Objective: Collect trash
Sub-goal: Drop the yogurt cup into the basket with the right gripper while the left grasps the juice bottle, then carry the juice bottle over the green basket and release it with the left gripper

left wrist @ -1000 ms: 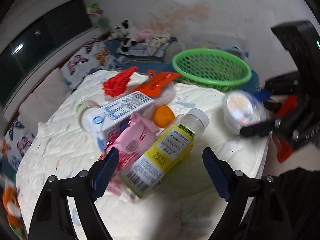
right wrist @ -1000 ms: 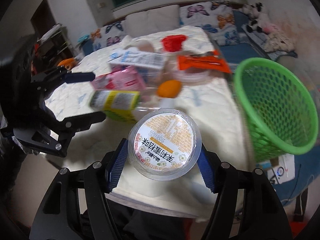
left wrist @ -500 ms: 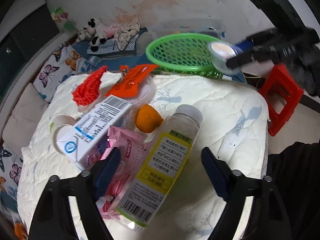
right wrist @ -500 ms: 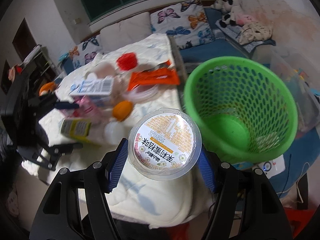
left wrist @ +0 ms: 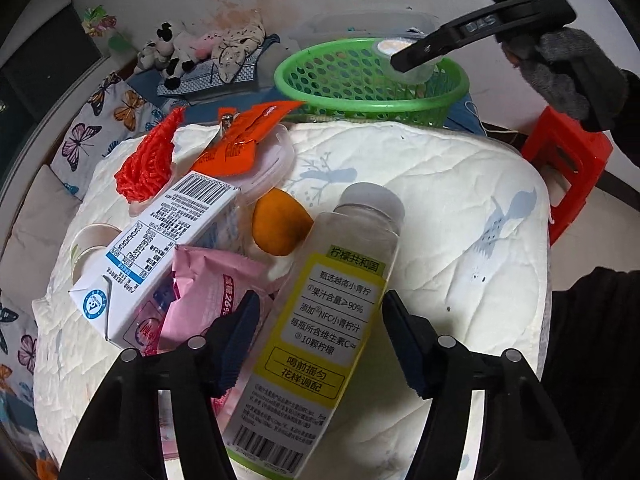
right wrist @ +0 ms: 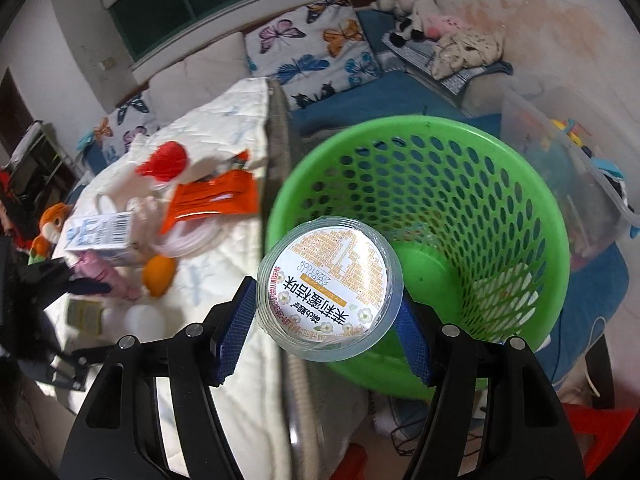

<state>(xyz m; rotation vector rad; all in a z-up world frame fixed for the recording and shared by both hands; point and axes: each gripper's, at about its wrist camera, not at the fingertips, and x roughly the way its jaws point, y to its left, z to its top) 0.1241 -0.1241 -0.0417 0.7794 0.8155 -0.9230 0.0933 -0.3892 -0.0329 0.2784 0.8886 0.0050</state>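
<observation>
A clear bottle with a yellow label [left wrist: 336, 320] lies on the white quilted table [left wrist: 460, 208], between the fingers of my left gripper [left wrist: 322, 340]. The jaws are closing; the pads stand close beside the bottle's sides and I see no firm press. My right gripper [right wrist: 326, 308] is shut on a clear plastic cup with a printed lid [right wrist: 330, 284], held over the near rim of the green basket [right wrist: 420, 128]. The left wrist view shows that cup [left wrist: 394, 46] above the basket [left wrist: 340, 92].
Left of the bottle lie a milk carton [left wrist: 160, 240], a pink packet [left wrist: 208, 292], an orange fruit [left wrist: 280, 224], an orange wrapper [left wrist: 244, 132] and red netting [left wrist: 148, 160]. A red stool [left wrist: 568, 160] stands by the table. A clear storage box [right wrist: 560, 140] sits behind the basket.
My right gripper has carried the cup from over the table to over the basket. My left gripper has sunk around the bottle and its jaws have narrowed.
</observation>
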